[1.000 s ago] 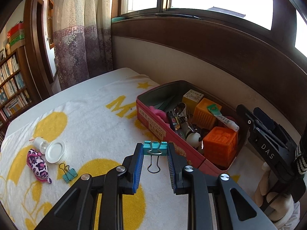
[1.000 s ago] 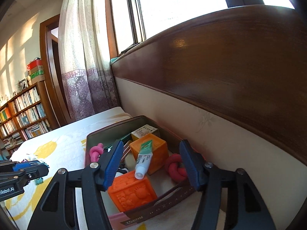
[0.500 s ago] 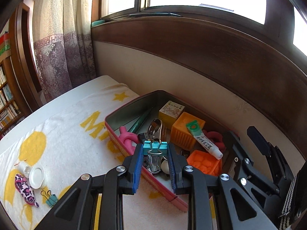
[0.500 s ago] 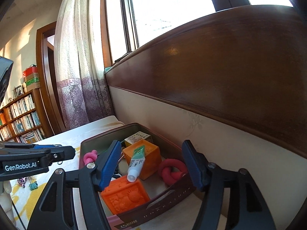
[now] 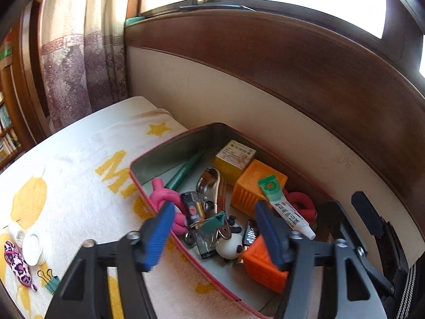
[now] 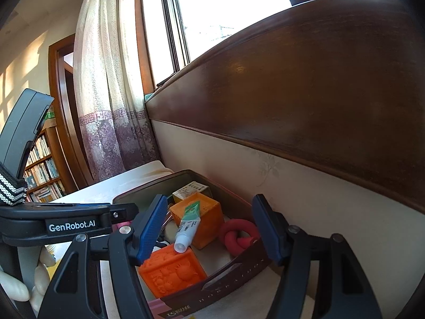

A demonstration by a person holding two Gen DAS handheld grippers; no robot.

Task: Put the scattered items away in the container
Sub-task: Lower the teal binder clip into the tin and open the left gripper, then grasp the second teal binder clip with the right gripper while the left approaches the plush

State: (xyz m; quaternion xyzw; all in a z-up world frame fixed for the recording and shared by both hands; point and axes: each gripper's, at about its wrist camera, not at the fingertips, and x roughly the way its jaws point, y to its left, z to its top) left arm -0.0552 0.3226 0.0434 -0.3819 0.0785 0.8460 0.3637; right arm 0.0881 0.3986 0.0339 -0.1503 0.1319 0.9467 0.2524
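Binder clip [image 5: 212,222] between opening hand-held gripper [image 5: 215,235]

Dark wood headboard [image 5: 305,61] with a cream panel below it, running along the bed. White towel with yellow print [image 5: 66,186] covers the bed. Patterned curtain [image 6: 106,101] hangs by the bright window [image 6: 225,8]. Bookshelf [image 6: 42,170] full of books by the wooden door frame [image 6: 59,111].

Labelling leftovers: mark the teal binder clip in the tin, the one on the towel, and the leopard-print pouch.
Teal binder clip in the tin [image 5: 212,222], left wrist view, teal body.
Binder clip on the towel [image 5: 51,284], left wrist view, teal body.
Leopard-print pouch [image 5: 17,264], left wrist view, middle.
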